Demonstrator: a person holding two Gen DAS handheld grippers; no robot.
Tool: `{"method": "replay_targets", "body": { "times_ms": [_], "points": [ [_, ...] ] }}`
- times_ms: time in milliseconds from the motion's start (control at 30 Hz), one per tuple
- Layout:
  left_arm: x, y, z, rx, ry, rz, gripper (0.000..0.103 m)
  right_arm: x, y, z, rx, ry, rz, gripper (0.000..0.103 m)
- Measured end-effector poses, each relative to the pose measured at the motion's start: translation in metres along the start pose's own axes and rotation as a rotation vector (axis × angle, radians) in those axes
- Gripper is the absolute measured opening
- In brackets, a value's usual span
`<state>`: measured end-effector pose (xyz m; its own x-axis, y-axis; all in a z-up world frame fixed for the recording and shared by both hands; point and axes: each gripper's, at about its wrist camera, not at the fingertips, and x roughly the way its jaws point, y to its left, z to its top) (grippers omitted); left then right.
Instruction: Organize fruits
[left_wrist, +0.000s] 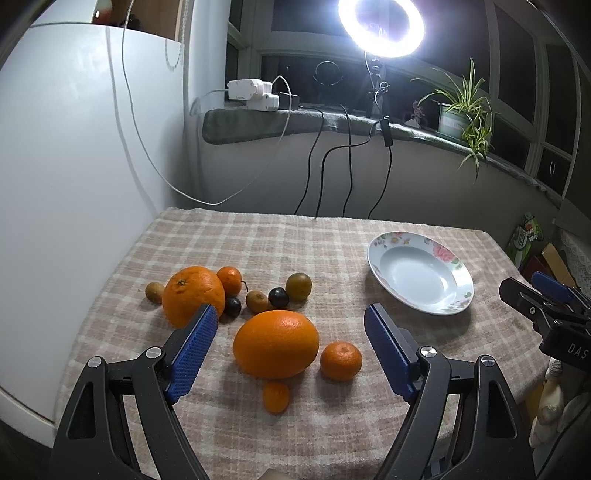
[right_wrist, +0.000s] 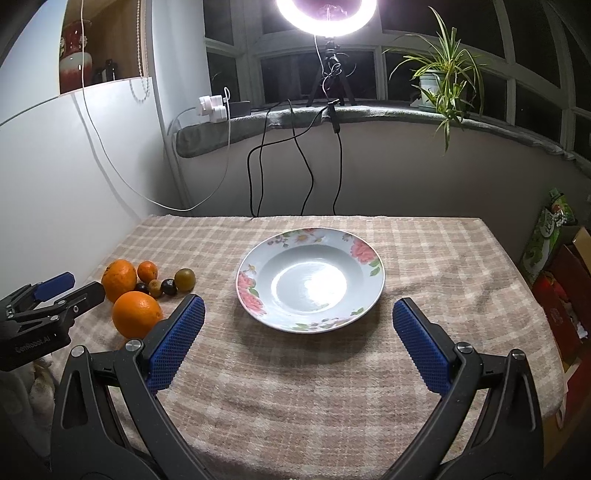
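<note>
Left wrist view
Left gripper (left_wrist: 290, 325): jaws wide apart, holding nothing, hanging over the near-left part of the table.
Big orange (left_wrist: 276, 344): right between the blue pads (left_wrist: 194, 350), not touched by either.
Second big orange (left_wrist: 193, 296): farther back, toward the left edge.
Mandarin (left_wrist: 341, 360): just right of the near orange; a smaller mandarin (left_wrist: 275, 396) sits at its near side.
Small fruit cluster (left_wrist: 273, 295): dark and greenish pieces bunched behind the oranges.
Floral plate (left_wrist: 458, 273): toward the right edge, nothing in it.
Right gripper (left_wrist: 541, 295): pokes in at far right; jaws hard to judge here; "DAS" legible on its body.

Right wrist view
Right gripper (right_wrist: 298, 319): jaws wide apart, holding nothing, framing the plate's near rim.
Floral plate (right_wrist: 364, 258): centre of the checked cloth (right_wrist: 314, 387).
Oranges (right_wrist: 137, 314): near the left edge.
Left gripper (right_wrist: 55, 291): at left; writing on its body, blurred.
</note>
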<state>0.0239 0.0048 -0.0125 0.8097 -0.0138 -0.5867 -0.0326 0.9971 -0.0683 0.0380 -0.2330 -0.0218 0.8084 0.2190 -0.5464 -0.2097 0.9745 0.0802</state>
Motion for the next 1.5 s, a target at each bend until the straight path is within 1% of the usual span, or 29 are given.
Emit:
{"method": "replay_targets", "body": {
  "times_ms": [400, 633, 767, 1133, 1433, 1500],
  "points": [
    [0.009, 0.01, -0.003, -0.023, 0.022, -0.003, 0.082, 0.019, 0.005, -0.001, 0.016, 0.056, 0.053, 0.103],
    [0.013, 0.021, -0.008, -0.052, 0.044, -0.012, 0.082, 0.03, 0.016, 0.001, 0.009, 0.096, 0.127, 0.103],
    [0.017, 0.031, -0.015, -0.085, 0.071, -0.05, 0.082, 0.04, 0.024, 0.002, 0.012, 0.136, 0.197, 0.103],
    [0.028, 0.053, -0.03, -0.173, 0.145, -0.128, 0.081, 0.061, 0.054, 0.006, -0.047, 0.205, 0.31, 0.103],
    [0.039, 0.057, -0.034, -0.202, 0.179, -0.185, 0.08, 0.088, 0.083, 0.004, -0.106, 0.293, 0.414, 0.103],
    [0.041, 0.058, -0.035, -0.208, 0.188, -0.194, 0.078, 0.095, 0.09, 0.003, -0.11, 0.318, 0.441, 0.103]
  ]
}}
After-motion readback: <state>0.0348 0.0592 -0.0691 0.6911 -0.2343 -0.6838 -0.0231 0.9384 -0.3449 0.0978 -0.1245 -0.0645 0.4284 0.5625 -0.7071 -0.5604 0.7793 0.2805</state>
